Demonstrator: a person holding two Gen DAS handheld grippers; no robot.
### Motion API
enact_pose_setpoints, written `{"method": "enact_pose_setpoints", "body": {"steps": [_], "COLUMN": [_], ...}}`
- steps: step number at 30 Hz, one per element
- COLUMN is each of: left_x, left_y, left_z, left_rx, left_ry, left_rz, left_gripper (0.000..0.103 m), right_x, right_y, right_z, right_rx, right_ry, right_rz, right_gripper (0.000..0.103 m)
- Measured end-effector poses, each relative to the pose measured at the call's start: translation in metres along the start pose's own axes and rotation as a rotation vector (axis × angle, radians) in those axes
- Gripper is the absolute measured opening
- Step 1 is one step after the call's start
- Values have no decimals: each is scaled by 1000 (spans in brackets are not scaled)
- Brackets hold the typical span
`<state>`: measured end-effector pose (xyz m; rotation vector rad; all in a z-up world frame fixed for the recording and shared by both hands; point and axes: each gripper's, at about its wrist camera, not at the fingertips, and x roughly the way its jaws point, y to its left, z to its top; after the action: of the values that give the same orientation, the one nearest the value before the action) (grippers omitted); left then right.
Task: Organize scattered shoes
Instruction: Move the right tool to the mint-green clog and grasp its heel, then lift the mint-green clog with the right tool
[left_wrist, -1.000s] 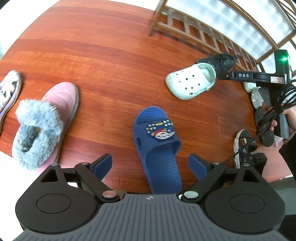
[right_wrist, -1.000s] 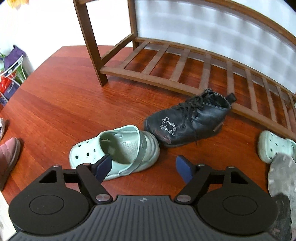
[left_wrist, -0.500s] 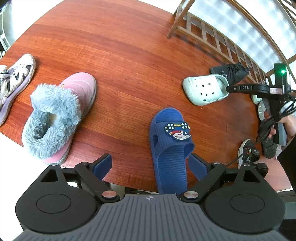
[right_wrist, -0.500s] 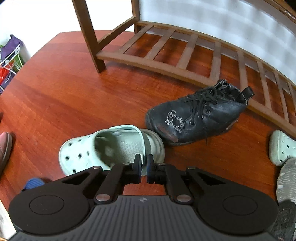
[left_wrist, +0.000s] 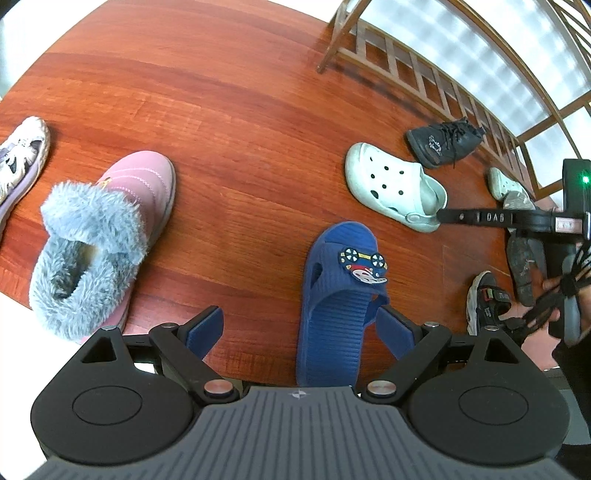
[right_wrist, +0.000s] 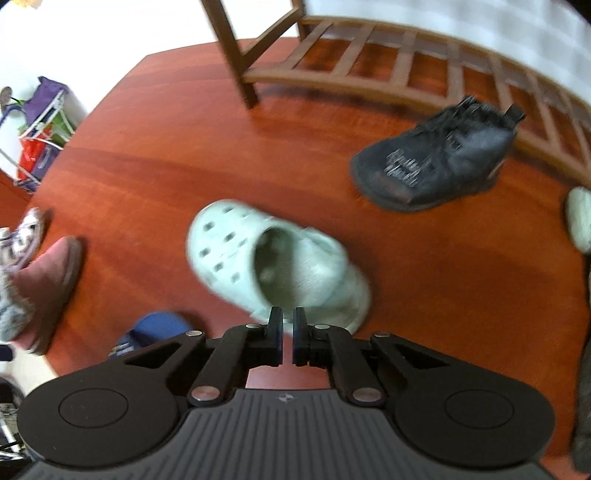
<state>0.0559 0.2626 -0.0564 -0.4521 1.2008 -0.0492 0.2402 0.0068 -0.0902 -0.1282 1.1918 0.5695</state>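
The right gripper (right_wrist: 288, 328) has its fingers drawn nearly together on the heel strap of the mint-green clog (right_wrist: 273, 258), a thin gap showing between the pads; the strap's edge seems pinched there, though motion blur keeps me from being sure the grip is firm. In the right wrist view the clog lies straight ahead of that gripper, its long axis running from the heel at lower centre of the frame up to the toe at centre left. The left gripper (left_wrist: 303, 328) is wide open and holds nothing; the blue slide sandal (left_wrist: 340, 295) lies between its fingers, heel toward the gripper and toe pointing up the frame, so the left hand is the nearer one for that sandal. The wooden shoe rack (right_wrist: 406, 70) stands across the upper right of the right wrist view, beyond the black lace-up shoe (right_wrist: 436, 162), and its slats look bare where visible. The other shoes lie loose on the red-brown wooden table (left_wrist: 221, 92). The letters "DAS" are readable on the right gripper's finger in the left wrist view; the pale script on the black shoe is too blurred to read.
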Motion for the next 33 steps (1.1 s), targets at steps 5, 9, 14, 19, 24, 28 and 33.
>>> {"method": "enact_pose_setpoints", "body": {"steps": [5, 9, 14, 19, 24, 28, 33], "left_x": [1, 0, -2, -5, -7, -10, -13], "left_y": [3, 2, 2, 1, 1, 1, 1], "left_z": [0, -3, -8, -16, -23, -29, -36], "left_rx": [12, 24, 17, -9, -45, -69, -99], "left_ry": [10, 15, 10, 3, -2, -7, -6], "left_rz": [-7, -8, 7, 25, 43, 63, 83], "left_gripper": [91, 91, 91, 91, 91, 91, 91], "right_x": [-9, -11, -5, 1, 7, 17, 30], "right_y": [16, 21, 22, 23, 24, 22, 20], "right_z": [-2, 3, 10, 16, 23, 24, 25], "right_rx": [-59, -142, -250, -358, -466, -516, -577], "right_ry": [-18, -36, -39, -43, -46, -34, -18], "right_rz": [2, -13, -21, -29, -37, -24, -6], "right_gripper": [24, 48, 77, 89, 102, 102, 102]}}
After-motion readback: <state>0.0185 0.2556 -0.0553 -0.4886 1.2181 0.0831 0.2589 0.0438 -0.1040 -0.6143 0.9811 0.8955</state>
